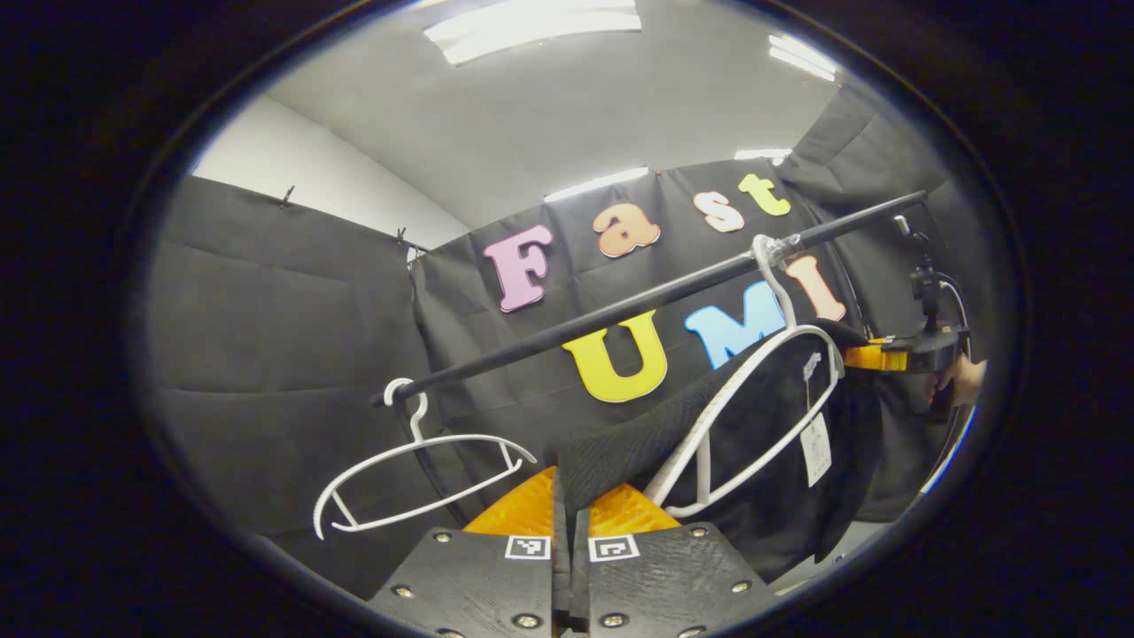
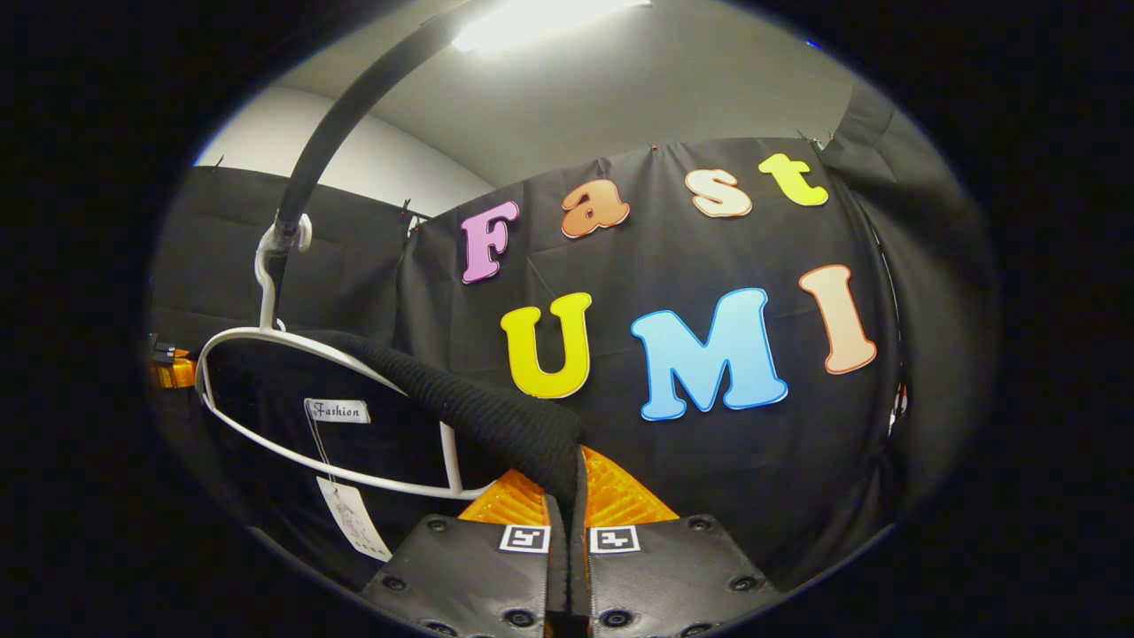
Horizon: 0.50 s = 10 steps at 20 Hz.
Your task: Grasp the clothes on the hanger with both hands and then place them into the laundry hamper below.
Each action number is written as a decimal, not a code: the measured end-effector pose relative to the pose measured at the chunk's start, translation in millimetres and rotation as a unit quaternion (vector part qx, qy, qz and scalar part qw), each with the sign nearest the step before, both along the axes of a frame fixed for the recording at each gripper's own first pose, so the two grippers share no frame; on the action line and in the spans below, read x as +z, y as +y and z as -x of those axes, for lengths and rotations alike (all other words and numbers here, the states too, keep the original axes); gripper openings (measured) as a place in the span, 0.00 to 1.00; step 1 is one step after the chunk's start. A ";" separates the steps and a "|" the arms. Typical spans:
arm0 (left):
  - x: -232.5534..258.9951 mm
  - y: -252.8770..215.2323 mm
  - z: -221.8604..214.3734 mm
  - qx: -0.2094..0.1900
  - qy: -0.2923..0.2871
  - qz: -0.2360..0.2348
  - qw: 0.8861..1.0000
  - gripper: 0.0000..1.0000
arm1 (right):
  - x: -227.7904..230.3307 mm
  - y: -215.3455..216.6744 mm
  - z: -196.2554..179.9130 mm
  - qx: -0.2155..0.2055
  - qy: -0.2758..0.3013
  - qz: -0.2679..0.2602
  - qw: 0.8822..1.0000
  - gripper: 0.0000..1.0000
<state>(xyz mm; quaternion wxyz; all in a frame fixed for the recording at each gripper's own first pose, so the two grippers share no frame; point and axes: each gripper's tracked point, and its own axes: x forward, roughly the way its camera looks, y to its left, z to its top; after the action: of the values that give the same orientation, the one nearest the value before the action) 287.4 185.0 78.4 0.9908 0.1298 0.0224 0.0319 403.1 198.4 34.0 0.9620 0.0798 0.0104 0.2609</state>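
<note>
The black ribbed garment hangs on a thin white hanger under the dark rail. The left gripper pinches one shoulder. The right gripper pinches the other. An empty hanger hangs nearby.

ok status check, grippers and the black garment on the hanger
Left gripper shut on black knit garment. Right gripper shut on its other shoulder. Garment on white plastic hanger, hooked on black rail. Empty white hanger alongside.
</note>
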 end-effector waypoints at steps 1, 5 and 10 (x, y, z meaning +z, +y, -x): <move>0.8 -0.5 -0.4 -0.003 -0.003 0.001 1.000 0.02 | -0.7 -0.1 1.2 -0.001 -0.004 0.004 1.000 0.00; 3.9 -4.4 2.5 -0.037 0.000 -0.009 0.999 0.01 | -1.1 -2.4 1.7 0.011 0.002 -0.004 1.000 0.02; 14.6 7.7 1.9 -0.078 0.007 -0.050 0.996 0.03 | 18.4 -9.5 2.5 0.001 -0.045 0.010 0.999 0.02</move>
<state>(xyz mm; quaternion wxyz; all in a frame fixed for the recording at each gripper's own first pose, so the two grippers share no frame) 285.5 192.6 93.0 0.9824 0.1804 0.0180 -0.0451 400.5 188.9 52.3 0.9620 0.0587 -0.0306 0.2647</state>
